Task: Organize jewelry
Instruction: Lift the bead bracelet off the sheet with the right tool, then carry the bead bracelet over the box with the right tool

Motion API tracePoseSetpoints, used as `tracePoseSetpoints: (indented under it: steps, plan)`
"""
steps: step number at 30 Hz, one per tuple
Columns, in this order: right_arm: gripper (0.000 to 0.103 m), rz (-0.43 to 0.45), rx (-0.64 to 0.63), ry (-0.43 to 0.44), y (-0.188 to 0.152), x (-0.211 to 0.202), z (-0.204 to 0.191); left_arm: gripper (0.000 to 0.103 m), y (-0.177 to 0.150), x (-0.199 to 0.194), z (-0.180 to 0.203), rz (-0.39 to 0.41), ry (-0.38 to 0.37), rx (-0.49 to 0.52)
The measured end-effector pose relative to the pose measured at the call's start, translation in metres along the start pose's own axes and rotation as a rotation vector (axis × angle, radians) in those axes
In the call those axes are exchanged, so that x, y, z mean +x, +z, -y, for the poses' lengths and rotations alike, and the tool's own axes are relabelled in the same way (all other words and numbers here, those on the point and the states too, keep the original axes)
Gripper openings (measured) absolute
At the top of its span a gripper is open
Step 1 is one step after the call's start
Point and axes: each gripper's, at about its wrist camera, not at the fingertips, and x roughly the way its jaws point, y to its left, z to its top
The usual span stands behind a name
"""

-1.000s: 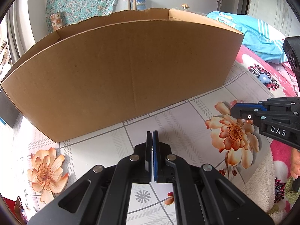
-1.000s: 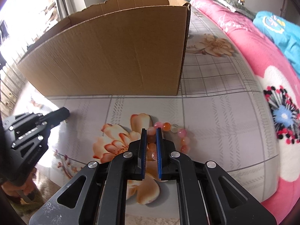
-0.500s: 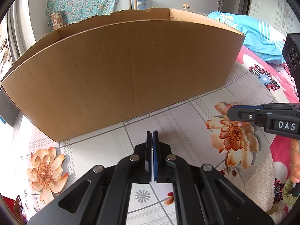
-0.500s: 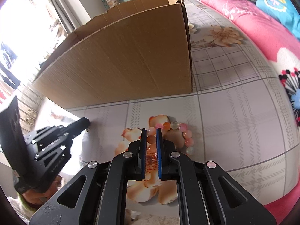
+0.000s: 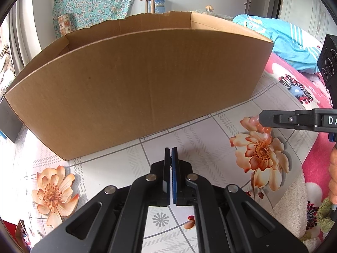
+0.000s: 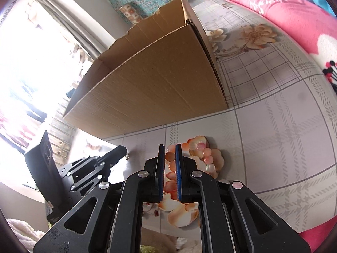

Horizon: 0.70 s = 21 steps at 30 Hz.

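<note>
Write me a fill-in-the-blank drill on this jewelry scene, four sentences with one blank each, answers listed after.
1. The right tool is shut on a bracelet made of pink and orange ____.
2. The big open container behind the bracelet is a ____ box.
3. The left tool is shut and holds ____.
4. The tablecloth under both tools is printed with orange ____.

Missing words: beads; cardboard; nothing; flowers

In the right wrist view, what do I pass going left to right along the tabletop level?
Left gripper → right gripper → bead bracelet → bare tablecloth → pink blanket.
</note>
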Motion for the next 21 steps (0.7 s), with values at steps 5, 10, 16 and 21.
tracePoseSetpoints:
  steps: [5,10,16,21]
  plan:
    - [0.007,0.011,0.021,0.042,-0.003,-0.01,0.009,0.001,0.0,-0.007,0.001,0.012,0.005,0.001]
    - [0.007,0.033,0.029,0.081,-0.011,-0.013,0.001,0.001,0.002,-0.016,0.004,0.031,0.017,0.007]
    - [0.007,0.055,0.029,0.112,-0.013,-0.017,0.01,0.001,0.003,-0.029,0.009,0.054,0.036,0.022]
    - [0.007,0.073,0.046,0.153,-0.016,-0.022,0.017,0.001,0.004,-0.039,0.016,0.072,0.058,0.044]
